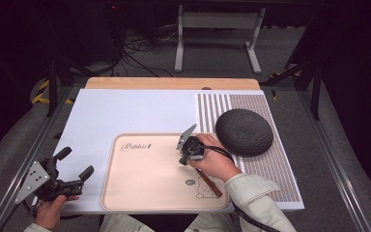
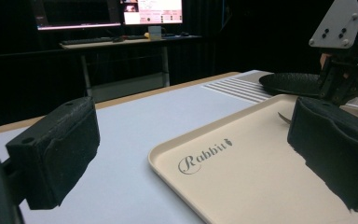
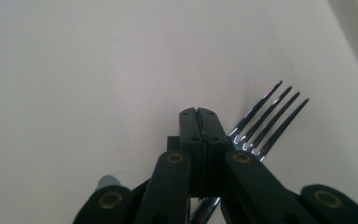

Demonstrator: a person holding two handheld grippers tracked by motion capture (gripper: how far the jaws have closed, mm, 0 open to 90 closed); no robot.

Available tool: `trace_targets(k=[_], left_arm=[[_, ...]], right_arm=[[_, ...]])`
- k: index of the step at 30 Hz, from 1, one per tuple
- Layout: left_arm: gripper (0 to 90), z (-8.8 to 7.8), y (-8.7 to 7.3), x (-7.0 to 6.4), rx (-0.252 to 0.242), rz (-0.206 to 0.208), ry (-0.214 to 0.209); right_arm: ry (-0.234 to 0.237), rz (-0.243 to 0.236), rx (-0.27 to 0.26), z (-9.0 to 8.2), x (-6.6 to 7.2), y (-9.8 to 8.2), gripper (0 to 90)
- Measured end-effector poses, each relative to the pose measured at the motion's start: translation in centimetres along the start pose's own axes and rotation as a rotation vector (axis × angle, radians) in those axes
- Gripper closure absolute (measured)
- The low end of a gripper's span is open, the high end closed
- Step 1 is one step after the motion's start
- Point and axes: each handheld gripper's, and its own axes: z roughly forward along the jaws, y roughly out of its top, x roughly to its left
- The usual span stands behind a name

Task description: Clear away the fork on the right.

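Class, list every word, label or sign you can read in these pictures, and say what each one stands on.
"Rabbit", in script with a small mark after it: on the beige tray, near one corner.
Monitor screens in the left gripper view: text too small to read.
Small round mark beside the cartoon drawing on the tray: too small to read.

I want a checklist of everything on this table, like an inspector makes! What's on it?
Surface: white table top with a striped and dotted mat at the right.
Job's things: beige tray printed with a word and a small cartoon; fork lying over the tray by the right gripper; brown handle on the tray.
Clutter: dark round dome on the mat.
Grippers: left gripper open, held off the tray's left edge; right gripper's fingers pressed together beside the fork.
Cables: black cable from the right gripper; loose wires on the floor.
Surroundings: dark room, white stand beyond, monitors on a desk.
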Motion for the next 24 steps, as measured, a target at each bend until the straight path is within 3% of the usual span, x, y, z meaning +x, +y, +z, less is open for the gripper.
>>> trace_targets(k=[12,24], left_arm=[[2.8,0.0,0.0,0.0,0.0,0.001,0.0],[2.8,0.0,0.0,0.0,0.002,0.001,-0.001]], right_arm=[[-0.025,-0.01,0.024,1.0,-0.7,0.1,90.0],[-0.047,0.01,0.041,1.0,-1.1,0.0,90.0]])
